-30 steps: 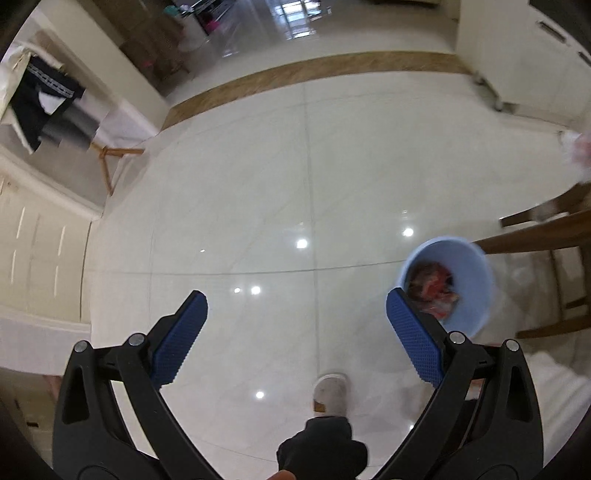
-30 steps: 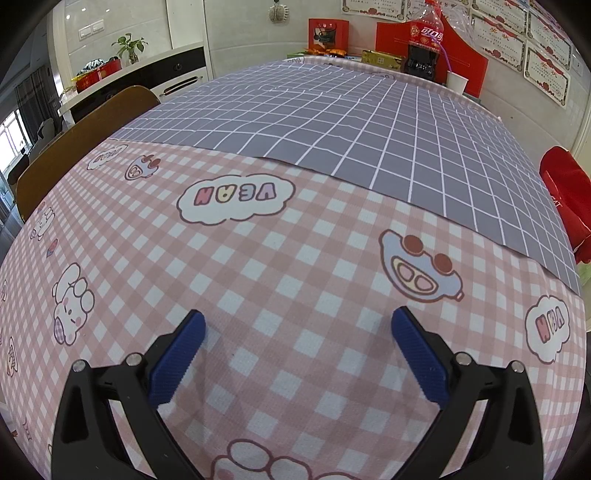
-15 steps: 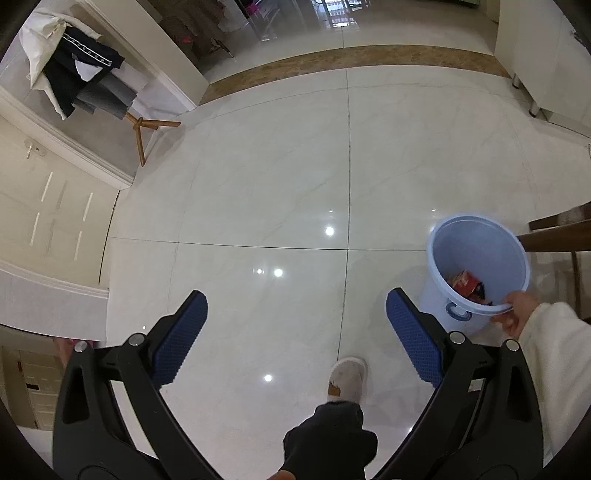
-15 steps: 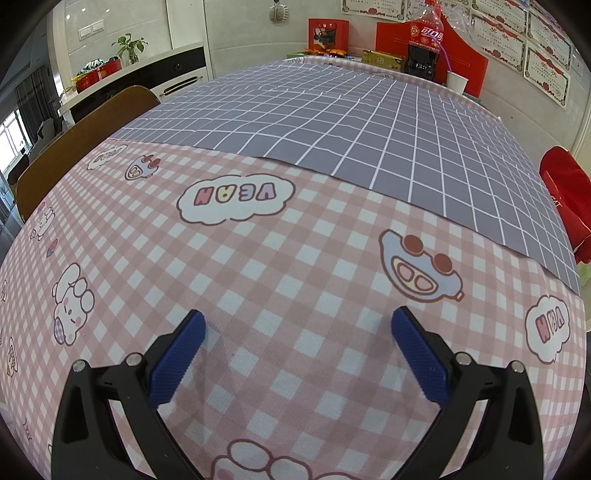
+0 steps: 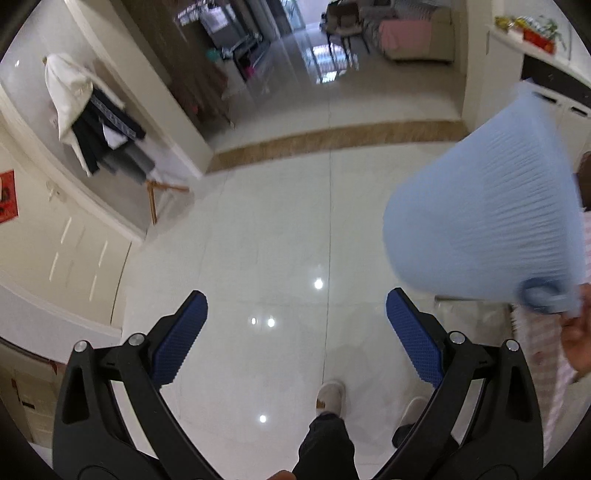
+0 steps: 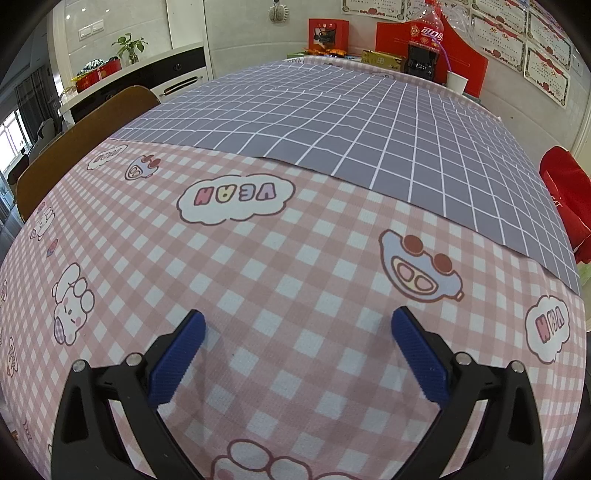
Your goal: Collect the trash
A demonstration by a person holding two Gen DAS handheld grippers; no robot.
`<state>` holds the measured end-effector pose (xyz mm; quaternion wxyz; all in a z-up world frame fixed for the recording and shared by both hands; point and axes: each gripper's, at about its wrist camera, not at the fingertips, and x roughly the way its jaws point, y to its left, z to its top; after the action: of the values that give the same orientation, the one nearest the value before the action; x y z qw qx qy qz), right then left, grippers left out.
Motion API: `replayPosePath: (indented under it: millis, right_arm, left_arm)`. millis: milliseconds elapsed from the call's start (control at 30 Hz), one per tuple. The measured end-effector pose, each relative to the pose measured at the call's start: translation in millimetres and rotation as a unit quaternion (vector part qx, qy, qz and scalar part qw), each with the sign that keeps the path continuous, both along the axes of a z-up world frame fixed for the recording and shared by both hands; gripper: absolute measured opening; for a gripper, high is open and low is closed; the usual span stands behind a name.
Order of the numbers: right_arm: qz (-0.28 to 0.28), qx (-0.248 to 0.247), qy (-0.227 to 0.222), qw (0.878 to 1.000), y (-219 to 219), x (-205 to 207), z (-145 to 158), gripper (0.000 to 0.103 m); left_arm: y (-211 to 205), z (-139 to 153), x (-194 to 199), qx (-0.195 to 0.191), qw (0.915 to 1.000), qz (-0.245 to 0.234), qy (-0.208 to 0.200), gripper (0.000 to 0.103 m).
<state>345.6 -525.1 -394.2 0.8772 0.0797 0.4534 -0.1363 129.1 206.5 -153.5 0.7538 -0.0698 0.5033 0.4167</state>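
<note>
So right now neither tool is actually doing anything. The left gripper hangs over the glossy tiled floor with its jaws spread wide and nothing between them. The right gripper sits low over the desk, the part with the pink checked cloth, jaws also wide apart and empty.

The task's main thing is the pale blue bin — it's up in the air at the right edge of the left wrist view, blurred and tilted, with a bare hand at its rim. You only see the ribbed outside, so I can't tell what's in it.

How far along? My read is it's basically wrapped up, or between rounds. The pink cloth and the grey grid cloth show no loose scraps or wrappers anywhere near the jaws. The only stuff on the desk is at the far end — a soda bottle, a paper cup, some boxes — and those look like kept items, not trash, though that's a guess.

What's left, if anything: getting the bin set somewhere.
</note>
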Motion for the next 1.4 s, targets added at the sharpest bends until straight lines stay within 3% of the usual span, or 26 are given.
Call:
replayPosePath:
  millis: [233,667,1033,1400]
  right_arm:
    - [0.0,0.0,0.0,1.0,0,-1,0,0.099]
    - [0.0,0.0,0.0,1.0,1,2,-1,0.099]
    - [0.001,0.0,0.0,1.0,2,2,2,0.099]
    - [0.001,0.0,0.0,1.0,2,1,3,0.099]
  left_arm:
    - [-58,36,49,0.015,0.9986,-0.051,-0.007,0.095]
    - [-156,38,104,0.025,0.9879,-0.151,0.026,0.095]
    - [-159,25,97,0.019,0.986,-0.159,0.045,0.095]
    - [-113,7,72,-0.006,0.9888,-0.139,0.053,0.095]
